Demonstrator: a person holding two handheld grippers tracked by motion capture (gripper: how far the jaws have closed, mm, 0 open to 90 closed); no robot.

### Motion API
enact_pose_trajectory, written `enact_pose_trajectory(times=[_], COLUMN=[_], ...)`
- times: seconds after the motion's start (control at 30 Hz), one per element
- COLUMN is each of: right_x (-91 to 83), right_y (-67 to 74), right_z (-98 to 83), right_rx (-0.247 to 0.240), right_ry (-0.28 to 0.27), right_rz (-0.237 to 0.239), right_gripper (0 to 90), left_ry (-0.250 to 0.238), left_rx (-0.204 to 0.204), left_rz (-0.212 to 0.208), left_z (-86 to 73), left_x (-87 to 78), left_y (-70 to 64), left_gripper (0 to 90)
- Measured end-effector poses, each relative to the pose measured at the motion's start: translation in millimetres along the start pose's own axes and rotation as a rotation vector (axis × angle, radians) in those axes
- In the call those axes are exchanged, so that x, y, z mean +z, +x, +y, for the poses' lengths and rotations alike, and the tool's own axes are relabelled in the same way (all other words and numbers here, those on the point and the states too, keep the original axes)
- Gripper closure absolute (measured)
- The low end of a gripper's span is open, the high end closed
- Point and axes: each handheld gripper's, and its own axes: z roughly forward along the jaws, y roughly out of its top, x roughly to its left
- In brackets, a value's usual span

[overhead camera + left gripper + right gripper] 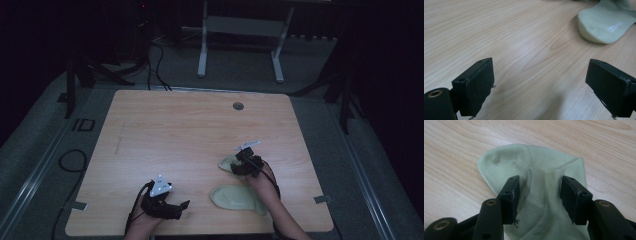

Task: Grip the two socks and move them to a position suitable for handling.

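Observation:
Two pale green socks lie on the wooden table (pixel 175 125). The farther sock (pixel 226 162) (pixel 506 162) lies under my right gripper (pixel 236 168) (pixel 539 192). Its jaws stand apart over the fabric, a raised ribbed fold between them, and the pads are not pressing on it. The nearer sock (pixel 237 198) (pixel 604 22) lies flat close to the front edge. My left gripper (pixel 181 205) (pixel 539 82) hovers low over bare wood left of that sock, jaws wide open with nothing between them.
A round cable hole (pixel 238 106) sits near the table's far edge. Small metal brackets (pixel 322 199) mark the front corners. Behind the table stand white frame legs (pixel 202 60), and cables (pixel 70 160) lie on the grey floor at left.

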Motion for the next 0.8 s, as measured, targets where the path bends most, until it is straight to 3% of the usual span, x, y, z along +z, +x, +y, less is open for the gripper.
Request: enact_pose_trajectory(times=[0.23, 0.3, 0.43, 0.53, 0.57, 0.6, 0.63, 0.7, 0.8], right_x=[2.8, 0.4, -14.3, -22.0, -25.2, -27.9, -28.6, -28.7, -24.9], right_y=[3.9, 2.3, 0.8, 2.1, 3.0, 5.2, 6.7, 9.7, 11.9], right_z=[3.9, 4.8, 2.2, 0.1, -1.5, -4.6, -6.3, -9.5, -14.7], right_rx=[0.000, 0.000, -0.022, -0.061, -0.078, -0.104, -0.116, -0.135, -0.152], right_ry=[-0.007, 0.000, -0.030, -0.031, -0.030, -0.025, -0.020, -0.013, 0.003], right_rz=[-0.001, 0.023, 0.036, 0.046, 0.049, 0.068, 0.070, 0.078, 0.084], right_gripper=[43.9, 42.4, 45.9, 52.6, 58.6, 62.3, 64.8, 66.0, 66.9], left_ry=[0.007, -0.001, -0.021, -0.038, -0.049, -0.056, -0.059, -0.046, -0.022], left_rx=[0.026, 0.036, 0.110, 0.140, 0.160, 0.175, 0.199, 0.232, 0.275], left_rz=[-0.006, -0.020, 0.002, 0.005, -0.014, -0.029, -0.034, -0.051, -0.079], left_z=[8.4, 12.4, 26.9, 37.0, 46.8, 52.3, 57.6, 67.1, 85.1], left_x=[6.2, 8.3, 14.4, 16.9, 20.4, 23.1, 26.1, 33.4, 52.2], left_y=[-5.0, -6.0, -10.5, -11.6, -11.7, -12.1, -13.2, -15.8, -23.4], left_gripper=[9.2, 10.1, 16.4, 31.8, 31.8, 45.9, 51.8, 65.8, 77.5])
